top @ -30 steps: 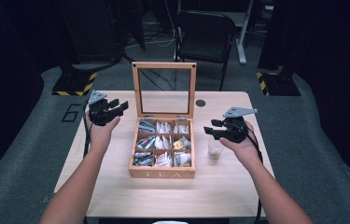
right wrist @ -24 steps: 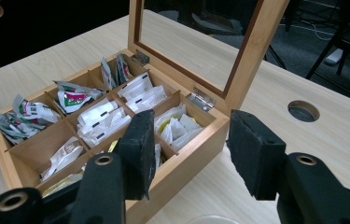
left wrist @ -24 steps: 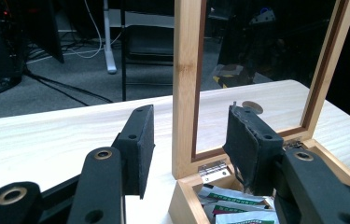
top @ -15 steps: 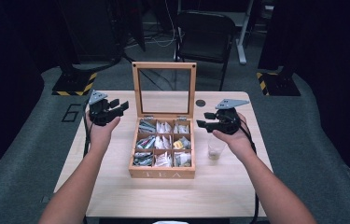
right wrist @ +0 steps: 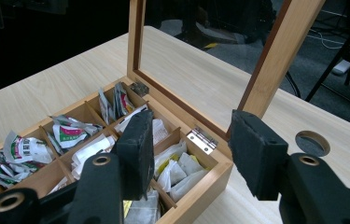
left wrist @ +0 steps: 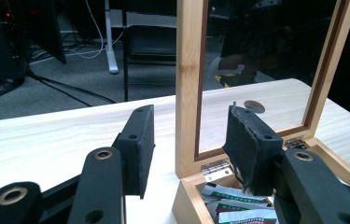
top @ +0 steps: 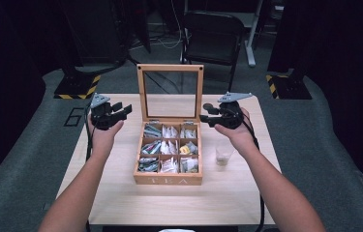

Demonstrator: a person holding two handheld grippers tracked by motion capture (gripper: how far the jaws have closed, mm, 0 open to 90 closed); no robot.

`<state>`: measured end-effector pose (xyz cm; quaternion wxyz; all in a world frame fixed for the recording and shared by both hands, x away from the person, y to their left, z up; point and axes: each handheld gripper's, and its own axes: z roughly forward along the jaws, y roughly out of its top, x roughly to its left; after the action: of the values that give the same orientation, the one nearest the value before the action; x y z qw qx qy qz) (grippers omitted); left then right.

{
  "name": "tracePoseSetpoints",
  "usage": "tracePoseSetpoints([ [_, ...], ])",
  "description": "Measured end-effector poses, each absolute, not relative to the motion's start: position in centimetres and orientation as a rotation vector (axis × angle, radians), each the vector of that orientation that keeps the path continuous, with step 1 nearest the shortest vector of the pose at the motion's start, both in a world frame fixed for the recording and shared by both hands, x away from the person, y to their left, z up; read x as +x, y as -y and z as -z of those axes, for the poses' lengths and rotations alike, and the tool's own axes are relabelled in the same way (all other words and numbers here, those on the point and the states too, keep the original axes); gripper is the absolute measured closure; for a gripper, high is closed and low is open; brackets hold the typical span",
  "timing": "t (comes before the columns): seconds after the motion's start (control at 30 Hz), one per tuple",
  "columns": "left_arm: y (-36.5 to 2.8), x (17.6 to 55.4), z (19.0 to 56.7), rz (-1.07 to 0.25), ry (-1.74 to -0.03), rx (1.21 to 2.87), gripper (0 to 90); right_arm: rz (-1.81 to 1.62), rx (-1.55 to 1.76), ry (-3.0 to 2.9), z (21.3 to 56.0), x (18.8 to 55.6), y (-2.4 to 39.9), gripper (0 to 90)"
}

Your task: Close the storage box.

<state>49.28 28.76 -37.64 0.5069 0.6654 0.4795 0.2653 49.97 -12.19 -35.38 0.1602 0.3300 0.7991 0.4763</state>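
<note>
On the table: tea box point(top: 168, 180) sits mid-table, lid point(top: 170, 93) propped upright for access.
Left hand-held gripper point(top: 121, 110): jaws apart, empty, beside the lid.
Right hand-held gripper point(top: 207, 114): jaws apart, empty, at the box's rear corner.

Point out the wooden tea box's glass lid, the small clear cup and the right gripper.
Glass-paned wooden lid point(top: 170, 69), high view, top rail.
Small clear plastic cup point(top: 223, 155), high view, side wall.
Right gripper point(top: 203, 113), high view, between its fingertips.

A dim room: grey carpet floor point(top: 34, 159), a black chair point(top: 213, 41) at upper centre, yellow-black striped bases point(top: 75, 89) at both sides.
</note>
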Motion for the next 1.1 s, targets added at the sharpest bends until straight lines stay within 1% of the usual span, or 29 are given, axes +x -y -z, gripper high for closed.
tracePoseSetpoints([
  [0.23, -28.9, 49.3, 37.6, -0.640, -1.160, 1.602, 52.4, -1.344, 0.943, -2.273, 34.9, 50.9, 12.0, 49.2],
  [0.7, -28.7, 49.5, 37.7, -0.636, -1.154, 1.615, 52.6, -1.333, 1.002, -2.285, 36.6, 53.5, 12.0, 49.7],
  [1.1, -28.7, 49.4, 37.7, -0.636, -1.147, 1.622, 52.9, -1.302, 1.010, -2.278, 37.1, 55.9, 11.2, 50.2],
])
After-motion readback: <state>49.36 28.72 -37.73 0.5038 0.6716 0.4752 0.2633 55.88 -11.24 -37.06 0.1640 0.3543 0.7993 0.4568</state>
